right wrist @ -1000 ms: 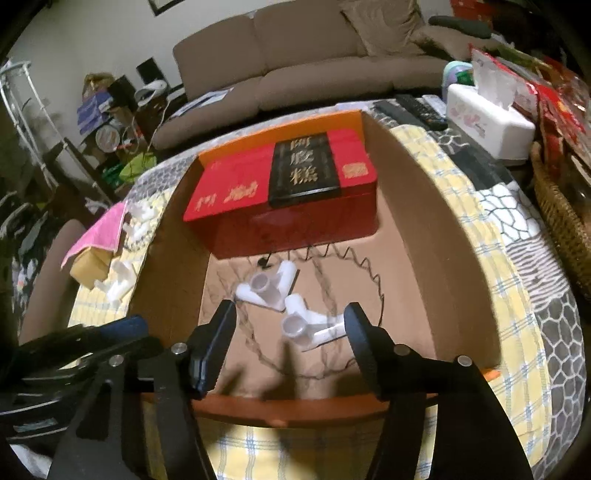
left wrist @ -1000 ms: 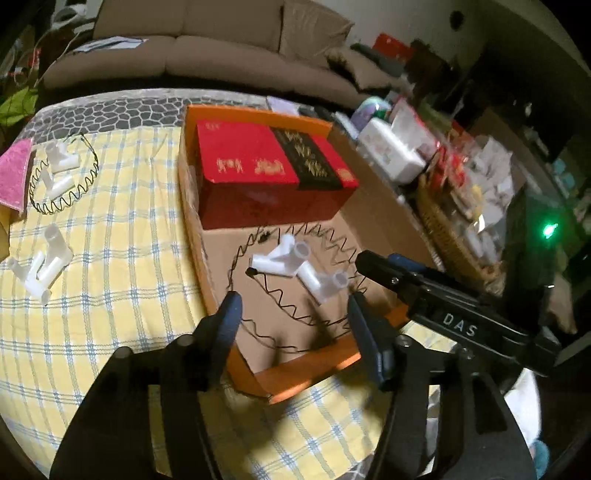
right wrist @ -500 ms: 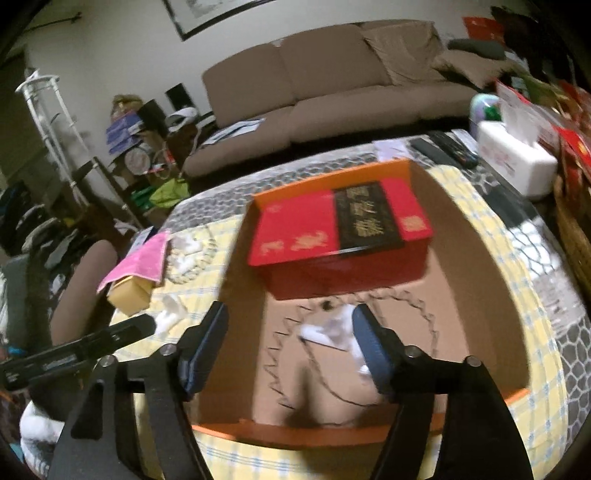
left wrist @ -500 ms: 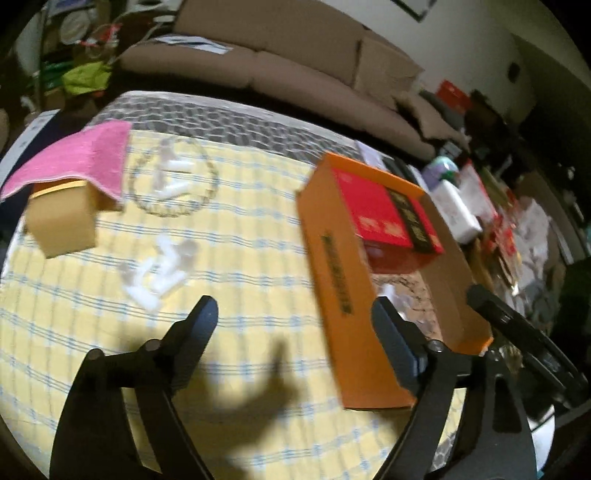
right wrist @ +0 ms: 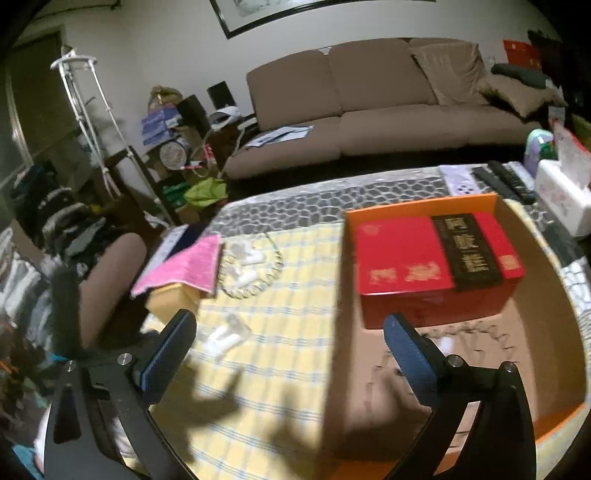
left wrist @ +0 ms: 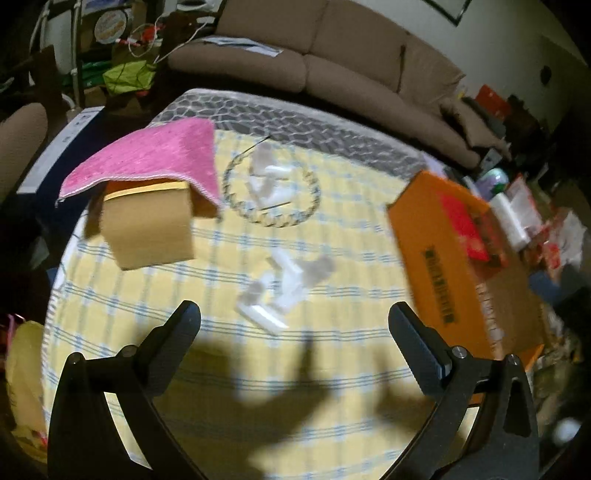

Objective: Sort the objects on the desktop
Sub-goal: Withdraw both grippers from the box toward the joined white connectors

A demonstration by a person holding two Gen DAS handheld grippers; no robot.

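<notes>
Left gripper (left wrist: 293, 319): your jaws have just been opening, nothing between them.
Right gripper (right wrist: 290, 332): likewise widening, empty.
White connectors (left wrist: 275, 295): mid-tabletop, just ahead; straddle one piece squarely.
Orange box (left wrist: 436, 258): right edge, your drop point.

A brown sofa (right wrist: 376, 107) stands against a pale wall (right wrist: 166, 44) under what seems a framed picture (right wrist: 266, 11).

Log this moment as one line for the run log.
left hand-held gripper: open, empty, jaws just opened | right hand-held gripper: open, empty, jaws just opened | white pipe fittings: loose on tablecloth | orange box: holds red box
</notes>
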